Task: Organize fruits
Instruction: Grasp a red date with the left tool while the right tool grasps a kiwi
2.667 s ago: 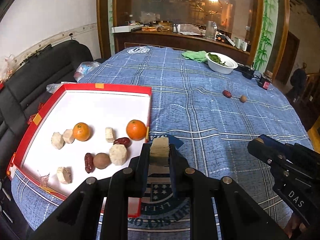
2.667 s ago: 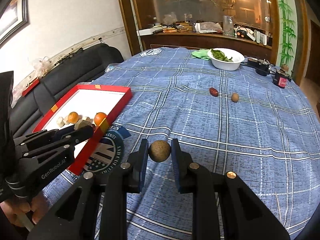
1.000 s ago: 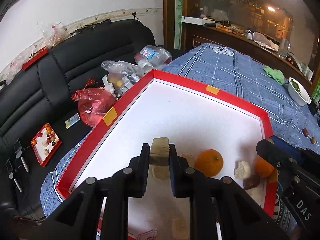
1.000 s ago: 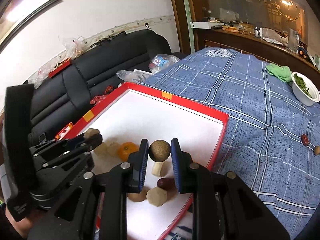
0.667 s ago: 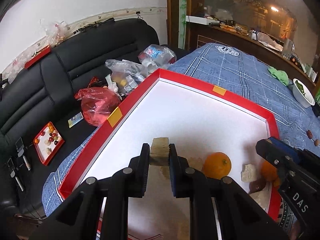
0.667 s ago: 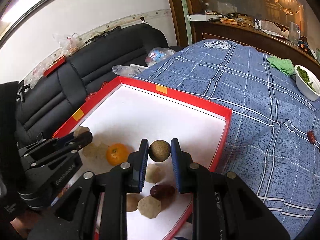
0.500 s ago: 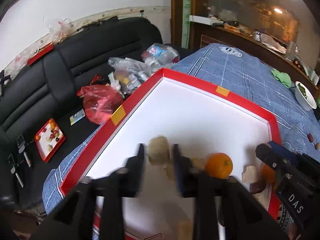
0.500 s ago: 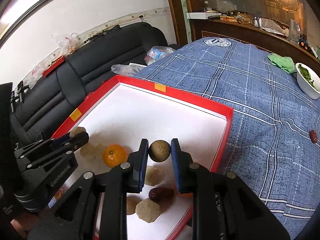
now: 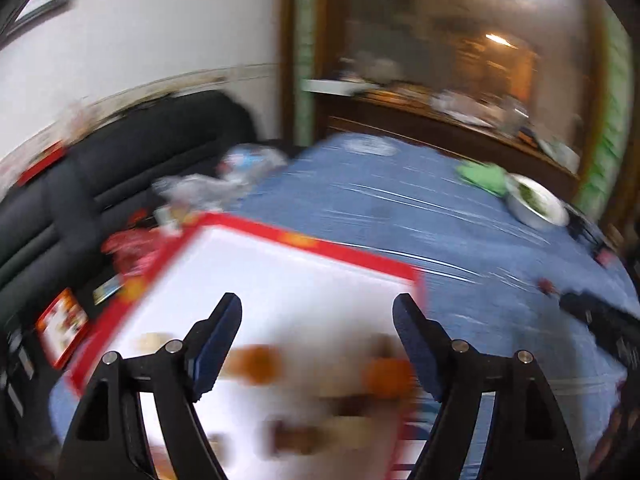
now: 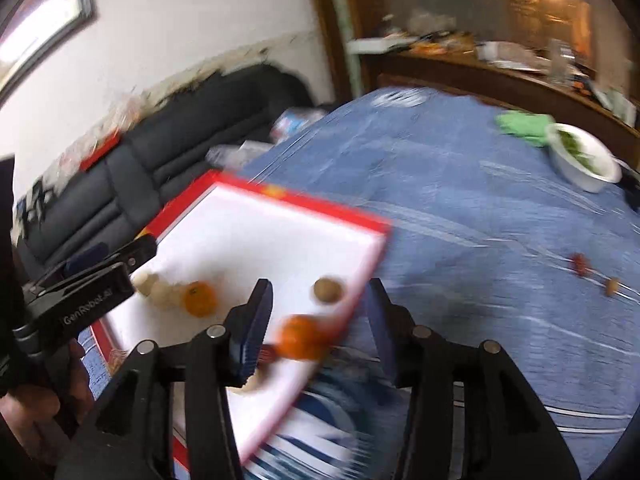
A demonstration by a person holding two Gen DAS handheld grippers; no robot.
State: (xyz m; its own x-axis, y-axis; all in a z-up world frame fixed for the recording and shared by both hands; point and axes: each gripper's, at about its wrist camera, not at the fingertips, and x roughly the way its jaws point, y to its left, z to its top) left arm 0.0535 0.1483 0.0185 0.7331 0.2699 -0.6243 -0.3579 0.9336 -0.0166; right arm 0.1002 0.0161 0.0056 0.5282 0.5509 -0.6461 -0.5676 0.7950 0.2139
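A round table under a blue checked cloth [image 10: 460,200] carried a shallow white tray with a red rim [image 10: 304,200], beside a black sofa [image 10: 168,152]. The left gripper [image 9: 318,322] and right gripper [image 10: 320,300] hung over the tray, jaws opening and empty. A round brown fruit [image 10: 328,289] lay on the tray near two oranges [image 10: 200,299]; motion blur smeared the rest.

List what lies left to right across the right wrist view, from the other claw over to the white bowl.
left claw → orange in the red tray → brown round fruit → red date on the blue cloth → small brown fruit → white bowl
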